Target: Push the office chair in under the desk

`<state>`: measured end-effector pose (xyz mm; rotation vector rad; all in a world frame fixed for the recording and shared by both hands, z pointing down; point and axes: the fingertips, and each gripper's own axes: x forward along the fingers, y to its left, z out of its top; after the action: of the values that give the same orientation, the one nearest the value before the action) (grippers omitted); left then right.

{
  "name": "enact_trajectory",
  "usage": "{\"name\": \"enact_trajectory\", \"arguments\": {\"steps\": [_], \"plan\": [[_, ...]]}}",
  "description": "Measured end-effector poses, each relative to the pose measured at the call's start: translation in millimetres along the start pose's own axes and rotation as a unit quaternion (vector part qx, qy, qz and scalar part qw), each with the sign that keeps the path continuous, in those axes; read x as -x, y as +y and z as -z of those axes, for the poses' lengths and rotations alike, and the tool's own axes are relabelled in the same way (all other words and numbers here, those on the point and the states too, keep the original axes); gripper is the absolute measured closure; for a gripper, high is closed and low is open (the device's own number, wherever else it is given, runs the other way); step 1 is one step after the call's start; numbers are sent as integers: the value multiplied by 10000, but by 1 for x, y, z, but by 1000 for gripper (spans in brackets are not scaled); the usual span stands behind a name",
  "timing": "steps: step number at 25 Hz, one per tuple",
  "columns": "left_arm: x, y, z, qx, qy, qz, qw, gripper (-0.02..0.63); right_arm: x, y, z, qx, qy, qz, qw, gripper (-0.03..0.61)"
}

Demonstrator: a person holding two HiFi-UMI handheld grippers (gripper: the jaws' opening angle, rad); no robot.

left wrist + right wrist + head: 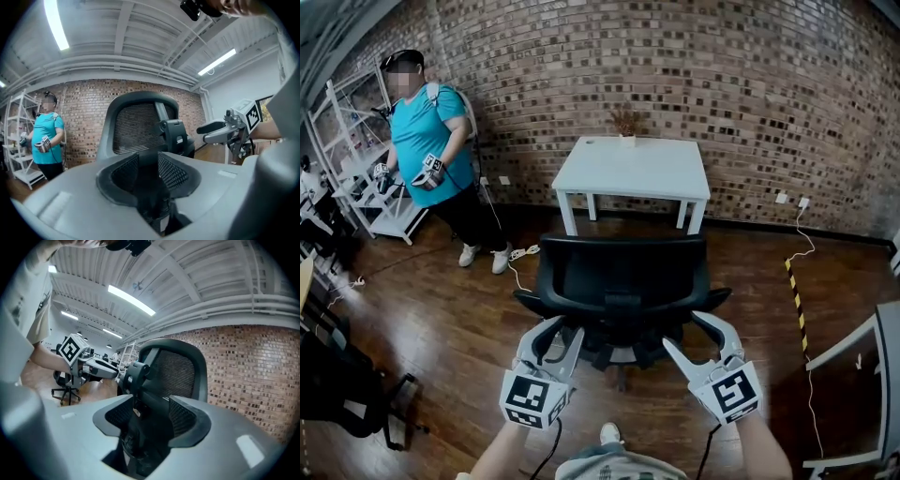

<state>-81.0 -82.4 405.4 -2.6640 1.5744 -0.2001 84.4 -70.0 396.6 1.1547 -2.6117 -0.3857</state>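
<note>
A black office chair (619,281) stands in the middle of the head view with its mesh back turned to me. Beyond it a white desk (633,169) stands against the brick wall, a gap of wood floor between them. My left gripper (563,330) is low behind the chair's left side, and my right gripper (687,330) is behind its right side. Both are open and hold nothing. In the left gripper view the jaws (150,169) stand apart and frame the chair back (136,126). The right gripper view shows the same past its jaws (150,414), with the chair back (176,371) close ahead.
A person in a teal shirt (427,141) stands at the left beside a white shelf rack (356,159). A power strip and cables (523,253) lie on the floor left of the desk. Yellow-black tape (795,300) runs at the right. A small plant (626,122) sits on the desk.
</note>
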Motion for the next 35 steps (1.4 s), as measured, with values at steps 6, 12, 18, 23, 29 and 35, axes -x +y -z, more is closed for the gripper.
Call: {"name": "enact_trajectory", "arguments": {"steps": [6, 12, 18, 23, 29, 35], "plan": [[-3, 51, 14, -630, 461, 10, 9970, 394, -5, -25, 18, 556, 551, -163, 9968, 276], [-17, 90, 40, -1636, 1167, 124, 9795, 309, -7, -58, 51, 742, 1095, -191, 9910, 189], [-33, 100, 74, -2218, 1725, 715, 9571, 270, -22, -73, 84, 1037, 1728, -444, 9785, 132], [-47, 100, 92, -2709, 1973, 1020, 9366, 264, -42, -70, 113, 1393, 2128, -731, 9644, 131], [-58, 102, 92, -3052, 1984, 1010, 9259, 264, -58, -77, 120, 1675, 2243, -640, 9579, 132], [-62, 105, 94, -3184, 2102, 1170, 9169, 276, -66, -84, 127, 1956, 2471, -591, 9472, 212]]}}
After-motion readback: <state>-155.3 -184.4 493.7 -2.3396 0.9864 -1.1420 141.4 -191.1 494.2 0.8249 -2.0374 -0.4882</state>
